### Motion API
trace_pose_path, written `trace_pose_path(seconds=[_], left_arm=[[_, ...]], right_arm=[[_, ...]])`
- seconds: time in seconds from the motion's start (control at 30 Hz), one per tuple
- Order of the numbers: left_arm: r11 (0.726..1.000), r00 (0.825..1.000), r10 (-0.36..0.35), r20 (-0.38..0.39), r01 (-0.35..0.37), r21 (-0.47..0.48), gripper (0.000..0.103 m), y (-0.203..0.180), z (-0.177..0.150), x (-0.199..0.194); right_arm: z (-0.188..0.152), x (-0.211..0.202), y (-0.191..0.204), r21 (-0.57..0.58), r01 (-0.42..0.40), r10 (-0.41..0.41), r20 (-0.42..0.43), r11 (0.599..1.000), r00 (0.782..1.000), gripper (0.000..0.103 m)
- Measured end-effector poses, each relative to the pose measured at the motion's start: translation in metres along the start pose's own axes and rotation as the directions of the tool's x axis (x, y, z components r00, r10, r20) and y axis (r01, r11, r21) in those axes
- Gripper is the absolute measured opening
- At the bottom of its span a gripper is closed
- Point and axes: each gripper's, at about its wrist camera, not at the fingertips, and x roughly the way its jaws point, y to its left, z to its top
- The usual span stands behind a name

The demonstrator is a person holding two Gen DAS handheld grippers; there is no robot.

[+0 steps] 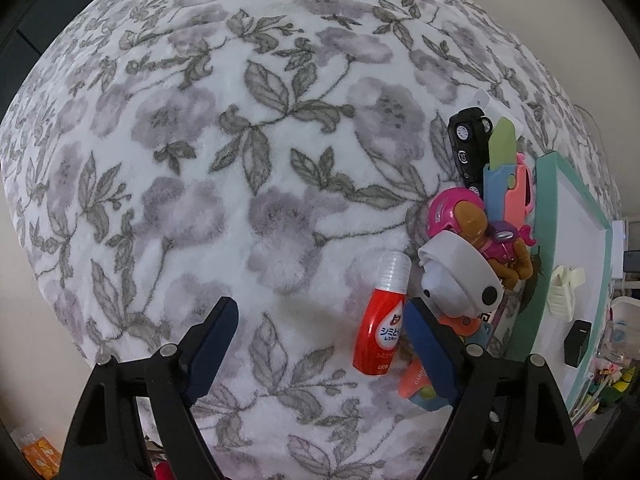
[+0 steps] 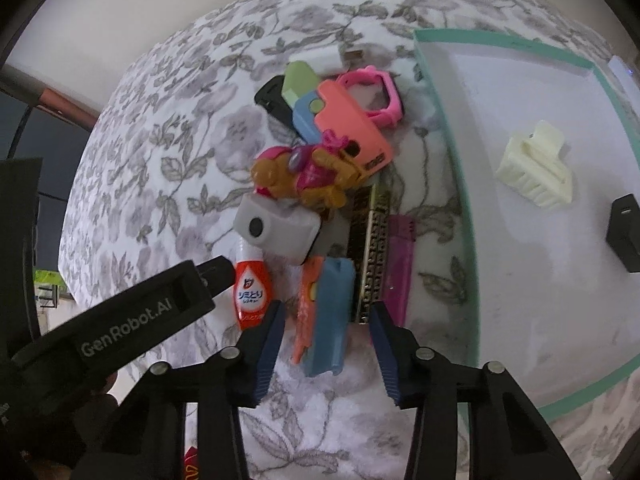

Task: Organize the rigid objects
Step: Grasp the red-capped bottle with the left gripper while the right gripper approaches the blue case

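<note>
Blue-and-coral plastic toy [image 2: 320, 312], lying on the floral blanket [image 2: 160, 168] beside the tray [image 2: 468, 216], sits between the right gripper's [image 2: 326, 350] parted fingers, so square up first; left gripper [image 1: 320, 348] gapes empty.

Left tongs [image 1: 322, 346] open over floral blanket [image 1: 224, 168], red bottle [image 1: 382, 314] just inside right finger, toy pile beyond it, teal tray [image 1: 542, 240] far right holding white hair clip [image 1: 566, 288]
</note>
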Motion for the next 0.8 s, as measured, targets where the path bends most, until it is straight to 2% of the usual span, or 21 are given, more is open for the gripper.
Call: trace_pose_path(seconds=[0.13, 0.23, 0.6, 0.67, 0.8], left_arm=[[1.0, 0.999, -0.024, -0.023, 0.024, -0.001, 0.086, 0.002, -0.001, 0.002], [0.999, 0.999, -0.039, -0.037, 0.039, 0.006, 0.086, 0.001, -0.001, 0.006], [0.999, 0.998, -0.035, -0.046, 0.035, 0.01, 0.085, -0.001, -0.004, 0.015], [0.999, 0.998, -0.029, -0.047, 0.03, 0.012, 0.066, -0.001, -0.004, 0.014], [0.999, 0.997, -0.046, -0.065, 0.047, 0.02, 0.064, -0.003, -0.006, 0.02]], right_arm=[[0.0, 0.002, 0.007, -0.039, 0.021, -0.02, 0.003, 0.999, 1.0, 0.041], [0.0, 0.004, 0.011, -0.065, 0.018, -0.018, 0.002, 0.998, 1.0, 0.034], [0.001, 0.007, 0.021, -0.116, 0.047, -0.045, 0.019, 0.992, 0.999, 0.032], [0.001, 0.008, 0.022, -0.119, 0.052, -0.05, 0.02, 0.992, 0.999, 0.032], [0.001, 0.008, 0.02, -0.112, 0.046, -0.044, 0.018, 0.993, 0.999, 0.033]])
